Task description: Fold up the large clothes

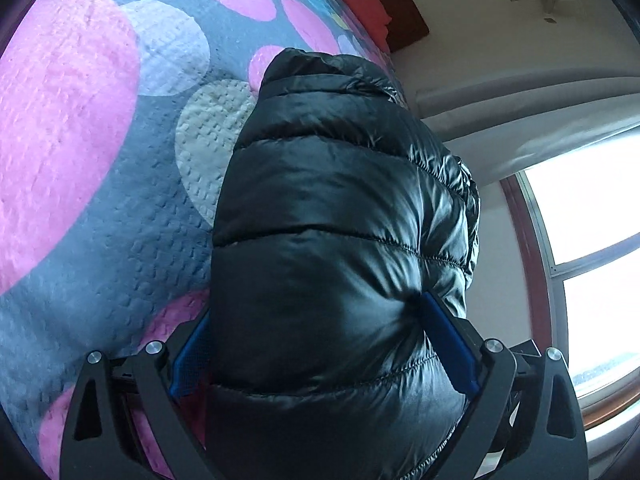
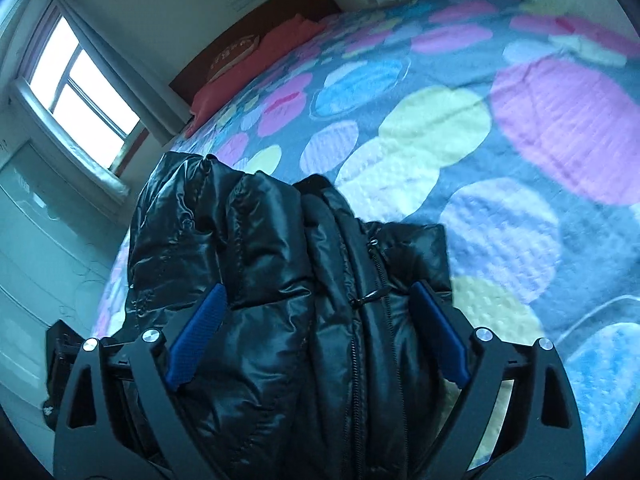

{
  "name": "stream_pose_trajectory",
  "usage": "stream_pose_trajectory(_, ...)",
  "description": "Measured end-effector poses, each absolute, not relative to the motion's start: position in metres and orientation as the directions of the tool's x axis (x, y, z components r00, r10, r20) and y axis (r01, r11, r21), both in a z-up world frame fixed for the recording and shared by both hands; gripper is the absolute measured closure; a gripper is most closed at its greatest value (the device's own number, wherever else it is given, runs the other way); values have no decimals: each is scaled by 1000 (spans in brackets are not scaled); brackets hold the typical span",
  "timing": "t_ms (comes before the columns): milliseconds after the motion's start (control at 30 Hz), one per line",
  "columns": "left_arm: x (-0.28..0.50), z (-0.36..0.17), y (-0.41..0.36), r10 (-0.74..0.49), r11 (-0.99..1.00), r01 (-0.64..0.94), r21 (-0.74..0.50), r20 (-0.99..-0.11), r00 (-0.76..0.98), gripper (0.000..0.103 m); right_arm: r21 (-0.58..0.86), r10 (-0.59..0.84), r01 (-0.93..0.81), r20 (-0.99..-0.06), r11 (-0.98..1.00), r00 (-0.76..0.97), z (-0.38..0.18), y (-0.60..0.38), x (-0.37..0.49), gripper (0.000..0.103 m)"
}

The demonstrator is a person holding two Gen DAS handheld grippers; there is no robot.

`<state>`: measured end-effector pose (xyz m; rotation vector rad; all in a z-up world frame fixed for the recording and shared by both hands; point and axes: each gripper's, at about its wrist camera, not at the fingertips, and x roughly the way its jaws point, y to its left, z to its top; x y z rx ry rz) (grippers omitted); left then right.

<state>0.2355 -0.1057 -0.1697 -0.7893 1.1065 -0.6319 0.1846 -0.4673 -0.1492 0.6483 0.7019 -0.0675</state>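
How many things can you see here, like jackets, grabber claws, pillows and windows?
Black puffer jacket: 1
Grippers: 2, the left gripper and the right gripper, both clamped on the jacket
Spotted bedspread: 1
Red pillow: 1
Window: 1
Total: 6

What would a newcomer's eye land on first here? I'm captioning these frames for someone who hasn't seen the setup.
First, the shiny black puffer jacket filling the centre of both views, bunched between the blue pads of the left gripper and right gripper. Next, the bedspread behind it, grey with big pink, yellow and blue circles. Then the bright window at the edge.
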Motion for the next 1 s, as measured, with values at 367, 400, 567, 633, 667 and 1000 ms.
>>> stream_pose_trajectory(367,249,-167,-115,-776,601,89,-794,-554,302,8,504,27,368,-617,781,787,-158,-467,159,3)
stream_pose_trajectory(400,251,-168,-116,-777,601,88,-794,-555,298,8,540,68,363,-621,759,781,-163,-473,161,3)
stream_pose_trajectory(567,261,-168,-128,-782,602,105,-792,-558,277,8,619,229,307,-633,723,739,-173,-477,174,7)
stream_pose_trajectory(633,260,-165,-133,-791,594,118,-796,-551,265,8,619,245,291,-634,729,734,-173,-477,175,12)
stream_pose_trajectory(667,261,-164,-136,-796,590,129,-797,-548,256,8,619,250,281,-631,733,735,-173,-476,175,19)
stream_pose_trajectory(1000,262,-148,-141,-822,558,177,-810,-512,249,11,732,394,127,-494,669,775,-168,-465,176,59)
